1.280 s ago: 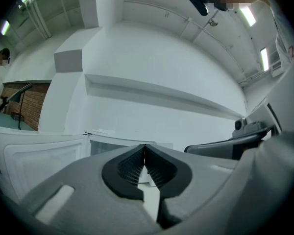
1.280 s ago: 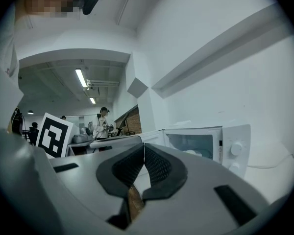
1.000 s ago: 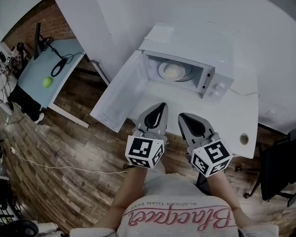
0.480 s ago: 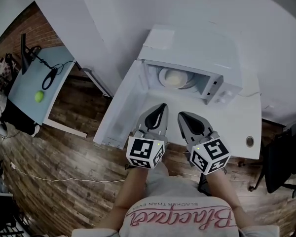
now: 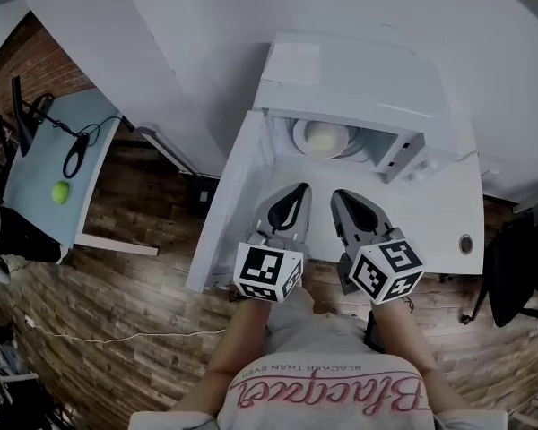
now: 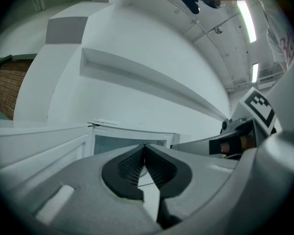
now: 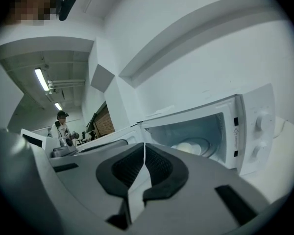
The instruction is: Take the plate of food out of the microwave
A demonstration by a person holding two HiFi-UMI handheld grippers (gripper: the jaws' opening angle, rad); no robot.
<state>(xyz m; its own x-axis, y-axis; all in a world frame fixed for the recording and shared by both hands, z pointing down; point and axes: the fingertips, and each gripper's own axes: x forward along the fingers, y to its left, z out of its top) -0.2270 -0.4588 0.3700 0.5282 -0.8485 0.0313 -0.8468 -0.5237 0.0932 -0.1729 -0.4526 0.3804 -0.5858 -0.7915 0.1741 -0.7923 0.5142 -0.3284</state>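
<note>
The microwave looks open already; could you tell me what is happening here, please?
A person holds a gripper in each hand in front of the microwave, which stands on a white table with its door swung open to the left in the head view. The plate of food sits inside, untouched. The left gripper and the right gripper are side by side just short of the opening, both shut with nothing between the jaws. The plate is not yet out.

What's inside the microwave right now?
A white plate carrying a pale mound of food, visible with the door swung open. The microwave roof covers the plate's rear and the cavity's back, so anything there cannot be seen.
</note>
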